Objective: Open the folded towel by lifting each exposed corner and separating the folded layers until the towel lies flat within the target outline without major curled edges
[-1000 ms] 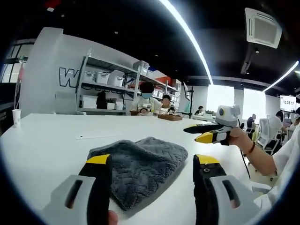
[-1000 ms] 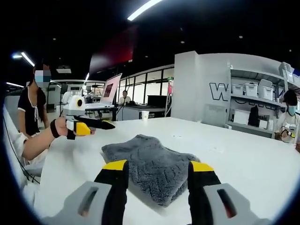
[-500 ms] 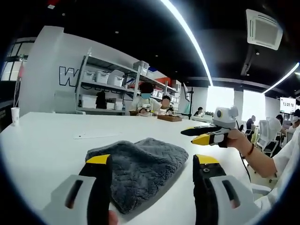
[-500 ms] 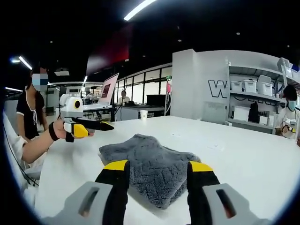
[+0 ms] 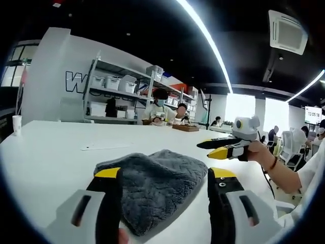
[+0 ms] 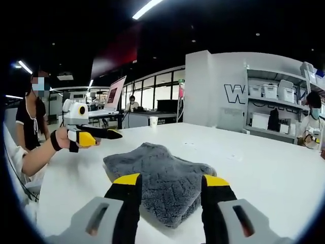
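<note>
On the white table (image 5: 45, 152), just ahead of both cameras, lies a folded grey plush towel with a wavy stitched texture (image 5: 157, 183). It sits in thick layers, its edges rounded and stacked, with one corner pointing toward the camera in the right gripper view (image 6: 162, 188) and a raised fold at its far side.

From the left gripper view, the left gripper (image 5: 165, 175) rises from the bottom with black jaws tipped in yellow; the jaws stand wide apart and hold nothing, and the towel's near edge shows between them. From the right gripper view, the right gripper (image 6: 170, 180) is likewise spread wide and holds nothing, with the towel's near corner framed between its yellow tips.

Each gripper also appears in the other's picture, held in a person's hand above the table beside the towel and apart from it: the right one at the right of the left gripper view (image 5: 216, 148), the left one at the left of the right gripper view (image 6: 101, 135).

Farther back, a white paper cup (image 6: 154, 121) stands on the table. Beyond it are metal shelves with white storage bins (image 5: 114, 91), seated people (image 5: 160, 109), and a long ceiling light strip (image 5: 203, 40).
</note>
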Available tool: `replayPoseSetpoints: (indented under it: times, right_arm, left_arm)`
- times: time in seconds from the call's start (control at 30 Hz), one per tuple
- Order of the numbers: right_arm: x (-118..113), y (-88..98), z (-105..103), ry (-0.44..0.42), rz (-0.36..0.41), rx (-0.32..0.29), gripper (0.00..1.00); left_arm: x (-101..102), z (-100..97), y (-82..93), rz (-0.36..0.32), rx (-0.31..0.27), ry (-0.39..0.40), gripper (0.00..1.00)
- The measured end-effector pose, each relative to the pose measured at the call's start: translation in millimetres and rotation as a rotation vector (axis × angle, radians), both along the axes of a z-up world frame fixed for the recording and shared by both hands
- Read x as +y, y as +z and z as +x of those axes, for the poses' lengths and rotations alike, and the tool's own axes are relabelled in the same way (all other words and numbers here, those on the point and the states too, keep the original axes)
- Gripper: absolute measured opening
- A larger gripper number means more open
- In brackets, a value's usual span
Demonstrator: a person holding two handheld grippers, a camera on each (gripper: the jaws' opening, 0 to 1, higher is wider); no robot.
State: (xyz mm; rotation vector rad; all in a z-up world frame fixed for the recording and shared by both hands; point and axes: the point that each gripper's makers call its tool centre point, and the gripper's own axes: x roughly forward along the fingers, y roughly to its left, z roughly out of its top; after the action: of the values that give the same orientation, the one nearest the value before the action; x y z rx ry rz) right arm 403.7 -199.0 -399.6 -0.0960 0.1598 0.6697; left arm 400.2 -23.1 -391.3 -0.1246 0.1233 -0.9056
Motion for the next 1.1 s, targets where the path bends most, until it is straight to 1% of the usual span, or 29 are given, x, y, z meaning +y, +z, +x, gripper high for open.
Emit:
replayPoseSetpoints:
  times: [0.17,0.33,0.47,0.67,0.97,1.1]
  right_arm:
    - [0,1.3,2,-0.003,0.004,-0.002,0.42]
    - [1,0.2,7,-0.005,-0.018,-0.003,0.41]
    - [4,1.7,10,0.01,0.004,-0.002,0.42]
    - [4,2.0,12,0.007,0.014,-0.004,0.41]
    - [0,1.6,14,0.0,0.013,-0.005,0.4]
    - [2,3.5,15,0.007,0.013,-0.01,0.4]
  left_arm:
    - [-1,2.9,-4.3,-0.006,0.021,0.002,0.67]
    - [-2,5.7,-1.7,-0.013,0.012,-0.001,0.66]
    - [-2,7.5,-2.3,-0.014,0.016,0.003,0.66]
    - [-3,10.2,-5.9,-0.005,0.022,0.003,0.65]
    - [-5,12.2,-8.2,-0.003,0.028,0.006,0.65]
    - [-6,12.9,-9.6,0.0,0.032,0.003,0.65]
